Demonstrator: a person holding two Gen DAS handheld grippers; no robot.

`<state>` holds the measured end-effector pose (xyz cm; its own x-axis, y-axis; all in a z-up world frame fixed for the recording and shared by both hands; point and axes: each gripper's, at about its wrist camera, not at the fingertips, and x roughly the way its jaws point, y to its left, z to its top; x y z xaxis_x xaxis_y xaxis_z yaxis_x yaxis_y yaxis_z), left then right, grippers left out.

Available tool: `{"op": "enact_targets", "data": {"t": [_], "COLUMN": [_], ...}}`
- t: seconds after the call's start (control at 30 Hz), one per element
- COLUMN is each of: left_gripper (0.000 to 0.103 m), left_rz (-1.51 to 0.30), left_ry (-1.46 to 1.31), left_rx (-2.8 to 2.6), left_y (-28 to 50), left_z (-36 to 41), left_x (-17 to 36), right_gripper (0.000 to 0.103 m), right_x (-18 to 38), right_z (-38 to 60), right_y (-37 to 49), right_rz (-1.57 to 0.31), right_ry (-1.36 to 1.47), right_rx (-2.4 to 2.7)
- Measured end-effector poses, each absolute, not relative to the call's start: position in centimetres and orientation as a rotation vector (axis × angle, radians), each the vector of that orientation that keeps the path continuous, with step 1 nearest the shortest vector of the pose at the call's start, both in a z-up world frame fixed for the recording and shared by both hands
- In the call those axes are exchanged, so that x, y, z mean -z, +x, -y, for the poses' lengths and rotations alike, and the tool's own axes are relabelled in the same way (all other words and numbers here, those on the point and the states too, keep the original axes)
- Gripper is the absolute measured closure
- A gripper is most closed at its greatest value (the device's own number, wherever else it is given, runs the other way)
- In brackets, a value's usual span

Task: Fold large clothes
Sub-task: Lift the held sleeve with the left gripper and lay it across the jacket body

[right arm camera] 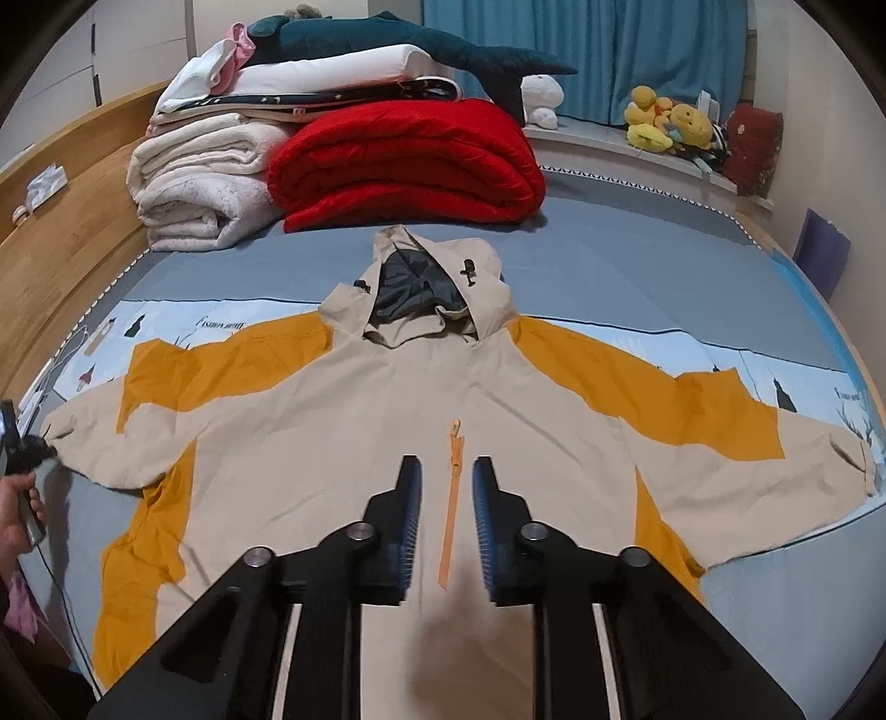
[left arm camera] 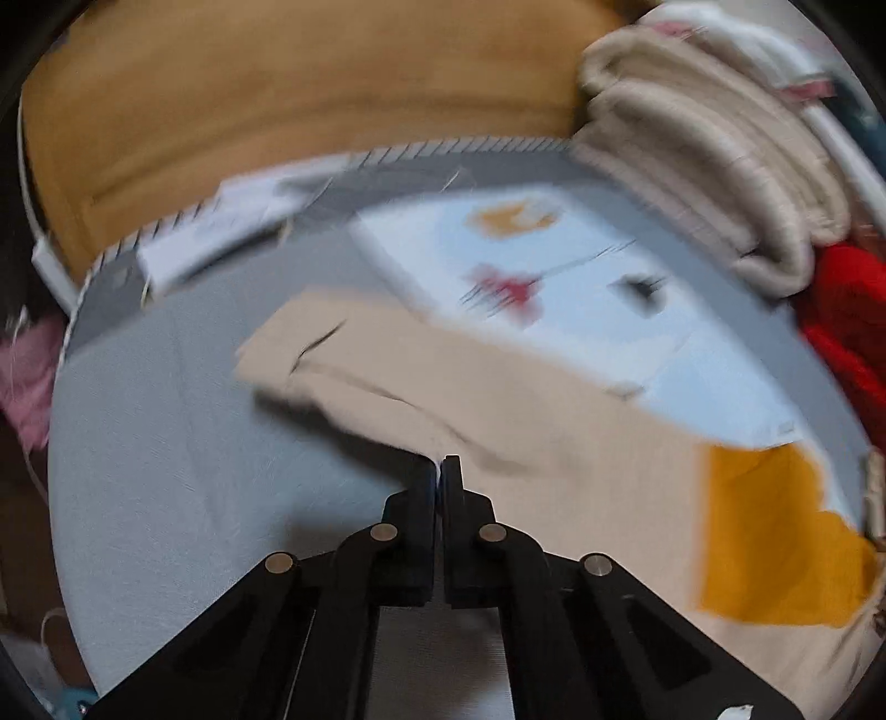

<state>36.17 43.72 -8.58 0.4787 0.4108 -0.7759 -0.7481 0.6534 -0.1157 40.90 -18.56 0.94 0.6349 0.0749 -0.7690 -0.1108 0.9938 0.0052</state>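
While the beige and mustard hooded jacket (right arm camera: pixel 421 399) lies flat on the bed (right arm camera: pixel 637 266), front up and both sleeves spread wide, its hood (right arm camera: pixel 426 288) points toward the stacked bedding at the far end. An orange zipper (right arm camera: pixel 451 498) runs down the middle of its chest. The right tongs (right arm camera: pixel 446 471) hang above that zipper with a narrow gap between the blue-ribbed pads, touching nothing. Off at the end of one sleeve (left arm camera: pixel 387 382), the left tongs (left arm camera: pixel 439 468) are pressed together right at the edge of the beige cloth; blur hides whether any fabric is pinched. A hand (right arm camera: pixel 16 515) holding that tool shows at the edge of the right wrist view. Behind the hood sit a folded red quilt (right arm camera: pixel 404 166) and, beside it, a cream blanket (right arm camera: pixel 199 194) with white pillows and a dark plush shark (right arm camera: pixel 387 41) piled on top. A wooden headboard (left arm camera: pixel 277 88) borders the bed near the sleeve.
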Motion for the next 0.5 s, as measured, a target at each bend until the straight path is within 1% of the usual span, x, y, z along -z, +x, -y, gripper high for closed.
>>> {"op": "enact_targets", "data": {"t": [0.07,0.17,0.3,0.4,0.5], "left_gripper": [0.103,0.103,0.103,0.103,0.103], "left_rz": [-0.733,-0.665,-0.622,-0.643,-0.701], "left_ry": [-0.46,-0.435,-0.395,-0.352,-0.266], "left_rx": [-0.674,-0.494,-0.176,0.052,0.248], "left_y": [37.1,39.0,40.1,40.2,39.6], "left_z": [-40.8,-33.9,-21.5,-13.2,-5.7], "left_x": [5.8,1.8,-2.4,-3.2,-2.5], "right_gripper": [0.089,0.089,0.088,0.087,0.087], "right_x": [-1.1,-1.3,-1.2,-1.1,-0.9], "right_z": [19.0,19.8,21.3,22.2,23.0], "right_y": [40.7,40.3,39.7,38.9,38.0], "right_rz": [-0.878,-0.884,-0.909,-0.923,-0.93], "right_ry": [-0.036,-0.015,0.029,0.069,0.098], "right_rx": [-0.099,-0.085,-0.056,-0.045,-0.035]}}
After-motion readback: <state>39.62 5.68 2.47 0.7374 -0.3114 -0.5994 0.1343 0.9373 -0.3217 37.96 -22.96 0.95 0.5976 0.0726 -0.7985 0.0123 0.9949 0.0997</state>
